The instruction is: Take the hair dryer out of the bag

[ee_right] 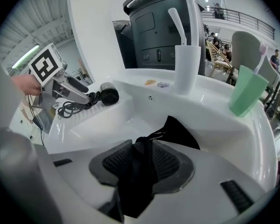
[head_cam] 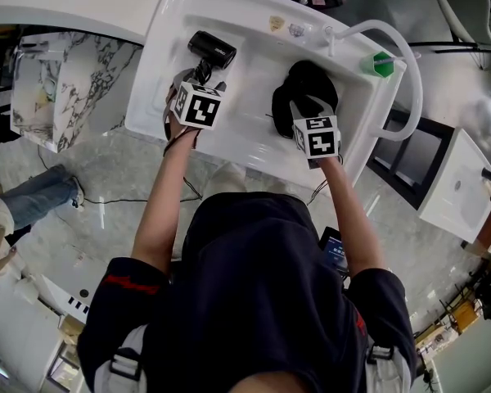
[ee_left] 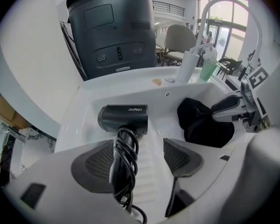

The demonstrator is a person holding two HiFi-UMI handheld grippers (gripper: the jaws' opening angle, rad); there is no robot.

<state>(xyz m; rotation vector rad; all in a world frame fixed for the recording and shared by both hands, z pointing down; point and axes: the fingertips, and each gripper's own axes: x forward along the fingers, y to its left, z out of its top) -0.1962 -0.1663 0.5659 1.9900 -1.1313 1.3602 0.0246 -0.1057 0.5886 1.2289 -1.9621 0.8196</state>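
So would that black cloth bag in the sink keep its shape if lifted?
Probably floppy: the black cloth bag lies crumpled in the white sink, and its fabric bunches into a fold where the right gripper pinches it. Likely light too, since the black hair dryer lies outside it. The textured pads should keep it from slipping.

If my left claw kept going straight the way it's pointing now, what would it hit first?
Most likely the black hair dryer: its cord-wrapped handle lies between the left claw's open jaws, with the barrel straight ahead on the white sink's ledge.
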